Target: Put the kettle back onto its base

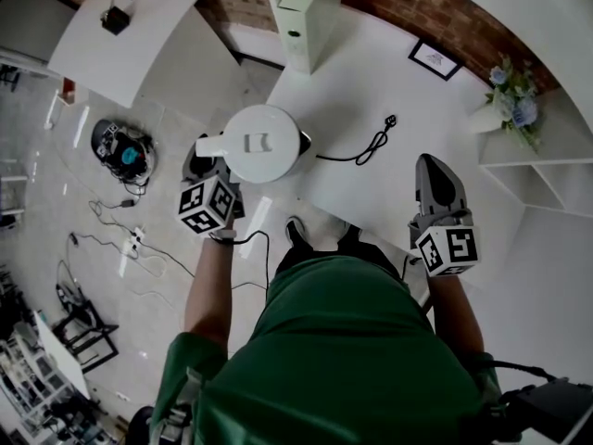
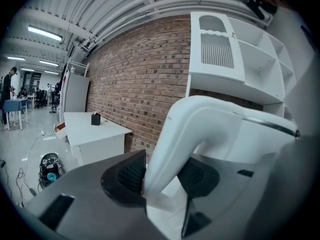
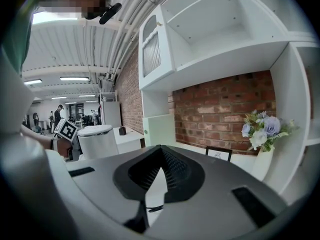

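The left gripper (image 2: 164,177) is clamped on the curved white handle (image 2: 200,116) of the electric kettle (image 1: 264,143), its two ribbed pads pressing the handle from either side. In the head view the kettle, lid closed, sits at the near left corner of the white table (image 1: 398,188), handle turned toward the person. A dark sliver shows at its right edge, where a black power cord (image 1: 364,151) starts and runs across the tabletop to a loose plug (image 1: 390,120) — whether the kettle rests there or hangs just above cannot be told. The right gripper (image 3: 159,154) is well apart from the kettle, over the table's near right part; its jaws meet at the tips with nothing between them. At the table's far side a small picture frame (image 1: 434,59) leans by the brick wall (image 1: 408,7), and a white vase of pale blue flowers (image 1: 512,93) stands near the white shelves (image 1: 542,170).
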`<state>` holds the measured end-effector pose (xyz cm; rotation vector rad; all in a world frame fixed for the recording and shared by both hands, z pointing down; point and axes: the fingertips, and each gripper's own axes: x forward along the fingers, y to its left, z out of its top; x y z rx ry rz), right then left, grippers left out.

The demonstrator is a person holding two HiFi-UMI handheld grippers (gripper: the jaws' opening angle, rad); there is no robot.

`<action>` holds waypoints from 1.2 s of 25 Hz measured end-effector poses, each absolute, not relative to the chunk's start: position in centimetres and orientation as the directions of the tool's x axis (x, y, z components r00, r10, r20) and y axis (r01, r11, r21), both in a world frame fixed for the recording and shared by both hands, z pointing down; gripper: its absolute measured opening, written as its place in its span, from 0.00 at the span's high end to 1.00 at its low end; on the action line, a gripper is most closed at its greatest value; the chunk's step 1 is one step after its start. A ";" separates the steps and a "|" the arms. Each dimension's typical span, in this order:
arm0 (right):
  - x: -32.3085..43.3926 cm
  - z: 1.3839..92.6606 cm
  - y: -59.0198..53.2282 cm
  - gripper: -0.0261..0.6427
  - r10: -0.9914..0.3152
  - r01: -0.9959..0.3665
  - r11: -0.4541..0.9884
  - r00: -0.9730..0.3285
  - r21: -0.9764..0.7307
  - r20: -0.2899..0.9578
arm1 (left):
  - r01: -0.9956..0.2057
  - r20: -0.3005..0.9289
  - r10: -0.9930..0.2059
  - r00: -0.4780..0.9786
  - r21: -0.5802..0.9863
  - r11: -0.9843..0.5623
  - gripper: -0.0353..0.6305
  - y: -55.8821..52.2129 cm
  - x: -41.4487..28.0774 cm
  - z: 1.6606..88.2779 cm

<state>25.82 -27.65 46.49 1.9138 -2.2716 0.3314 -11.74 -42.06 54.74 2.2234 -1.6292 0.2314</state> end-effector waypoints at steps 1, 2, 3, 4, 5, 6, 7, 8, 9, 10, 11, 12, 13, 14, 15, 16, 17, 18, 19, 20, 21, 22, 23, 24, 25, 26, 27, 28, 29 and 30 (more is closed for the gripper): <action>25.9 46.6 -27.8 0.94 -0.950 -0.984 0.161 -0.175 -0.073 0.260 | -0.944 0.350 -0.881 0.319 0.197 -0.263 0.67 -42.2 -11.4 55.0; 26.0 46.7 -27.9 0.94 -0.949 -0.984 0.164 -0.178 -0.074 0.262 | -0.944 0.356 -0.878 0.320 0.195 -0.264 0.67 -42.4 -11.2 55.3; 26.0 46.7 -28.1 0.94 -0.947 -0.983 0.168 -0.182 -0.074 0.264 | -0.944 0.361 -0.876 0.320 0.195 -0.264 0.67 -42.5 -10.9 55.7; 26.1 46.7 -28.2 0.94 -0.946 -0.982 0.171 -0.185 -0.074 0.266 | -0.944 0.366 -0.874 0.320 0.196 -0.264 0.67 -42.7 -10.6 56.0; 26.2 46.8 -28.3 0.94 -0.945 -0.982 0.172 -0.186 -0.073 0.270 | -0.944 0.370 -0.872 0.321 0.198 -0.263 0.67 -42.9 -10.4 56.2; 26.4 47.0 -28.3 0.94 -0.944 -0.983 0.171 -0.185 -0.073 0.274 | -0.944 0.374 -0.870 0.322 0.201 -0.263 0.67 -43.1 -10.2 56.5; 26.6 47.1 -28.4 0.94 -0.943 -0.983 0.168 -0.182 -0.073 0.278 | -0.943 0.376 -0.868 0.324 0.204 -0.263 0.67 -43.3 -10.0 56.8; 26.8 47.3 -28.3 0.94 -0.943 -0.984 0.164 -0.178 -0.072 0.282 | -0.942 0.378 -0.866 0.326 0.206 -0.264 0.67 -43.5 -9.7 57.1; 27.0 47.4 -28.3 0.94 -0.942 -0.985 0.159 -0.173 -0.072 0.286 | -0.942 0.380 -0.865 0.327 0.207 -0.266 0.67 -43.6 -9.5 57.3; 27.2 47.5 -28.2 0.94 -0.942 -0.985 0.155 -0.169 -0.072 0.290 | -0.942 0.382 -0.864 0.328 0.204 -0.267 0.67 -43.7 -9.4 57.6; 27.2 47.6 -28.2 0.94 -0.941 -0.986 0.151 -0.166 -0.072 0.294 | -0.942 0.385 -0.863 0.328 0.199 -0.269 0.67 -43.9 -9.3 57.8; 27.3 47.7 -28.2 0.94 -0.941 -0.986 0.148 -0.162 -0.072 0.297 | -0.943 0.388 -0.862 0.327 0.192 -0.271 0.67 -44.0 -9.2 58.1; 27.4 47.8 -28.2 0.94 -0.940 -0.987 0.145 -0.160 -0.071 0.301 | -0.944 0.392 -0.860 0.325 0.186 -0.272 0.67 -44.1 -9.0 58.4; 27.4 48.0 -28.1 0.94 -0.939 -0.987 0.143 -0.158 -0.071 0.304 | -0.945 0.397 -0.859 0.324 0.181 -0.273 0.67 -44.2 -8.9 58.7; 27.4 48.1 -28.1 0.94 -0.939 -0.987 0.141 -0.156 -0.070 0.307 | -0.945 0.400 -0.858 0.323 0.180 -0.272 0.67 -44.2 -8.8 59.0; 27.5 48.2 -28.1 0.94 -0.938 -0.988 0.140 -0.155 -0.071 0.309 | -0.945 0.402 -0.857 0.323 0.182 -0.271 0.67 -44.3 -8.7 59.2; 27.5 48.3 -28.1 0.94 -0.938 -0.988 0.139 -0.154 -0.071 0.310 | -0.945 0.402 -0.857 0.324 0.188 -0.269 0.67 -44.4 -8.6 59.4; 27.5 48.4 -28.1 0.94 -0.938 -0.988 0.138 -0.154 -0.071 0.311 | -0.943 0.400 -0.857 0.326 0.195 -0.268 0.67 -44.5 -8.5 59.5; 27.5 48.5 -28.1 0.94 -0.938 -0.988 0.138 -0.153 -0.070 0.311 | -0.942 0.398 -0.856 0.329 0.201 -0.269 0.67 -44.7 -8.3 59.6; 27.5 48.5 -28.1 0.94 -0.938 -0.988 0.139 -0.154 -0.069 0.312 | -0.941 0.397 -0.856 0.331 0.202 -0.271 0.67 -44.8 -8.2 59.6; 27.4 48.5 -28.2 0.94 -0.938 -0.988 0.140 -0.155 -0.068 0.311 | -0.941 0.398 -0.855 0.333 0.200 -0.274 0.67 -44.9 -8.1 59.6; 27.3 48.5 -28.2 0.94 -0.938 -0.988 0.142 -0.156 -0.067 0.311 | -0.941 0.399 -0.854 0.335 0.196 -0.278 0.67 -45.0 -8.0 59.6; 27.2 48.4 -28.2 0.94 -0.938 -0.987 0.144 -0.157 -0.066 0.310 | -0.940 0.400 -0.852 0.336 0.190 -0.282 0.67 -45.0 -7.9 59.7; 27.0 48.2 -28.2 0.94 -0.938 -0.987 0.146 -0.159 -0.066 0.308 | -0.940 0.403 -0.851 0.338 0.186 -0.285 0.67 -45.0 -7.9 59.7; 26.9 48.1 -28.2 0.94 -0.939 -0.987 0.147 -0.160 -0.065 0.306 | -0.940 0.406 -0.849 0.339 0.183 -0.288 0.67 -44.9 -7.9 59.8; 26.9 48.1 -28.3 0.94 -0.939 -0.987 0.148 -0.160 -0.064 0.303 | -0.940 0.410 -0.847 0.339 0.183 -0.288 0.67 -44.9 -7.9 60.0; 27.0 48.1 -28.3 0.94 -0.940 -0.987 0.147 -0.160 -0.063 0.302 | -0.940 0.414 -0.845 0.339 0.184 -0.287 0.67 -44.8 -8.0 60.1; 27.0 48.1 -28.3 0.94 -0.940 -0.987 0.145 -0.158 -0.063 0.301 | -0.940 0.417 -0.844 0.339 0.184 -0.286 0.67 -44.6 -8.0 60.3; 27.1 48.3 -28.4 0.94 -0.941 -0.988 0.142 -0.155 -0.064 0.302 | -0.940 0.419 -0.843 0.338 0.184 -0.286 0.67 -44.6 -8.0 60.5; 27.2 48.5 -28.4 0.94 -0.941 -0.988 0.139 -0.153 -0.066 0.303 | -0.941 0.419 -0.843 0.337 0.183 -0.285 0.67 -44.5 -8.0 60.7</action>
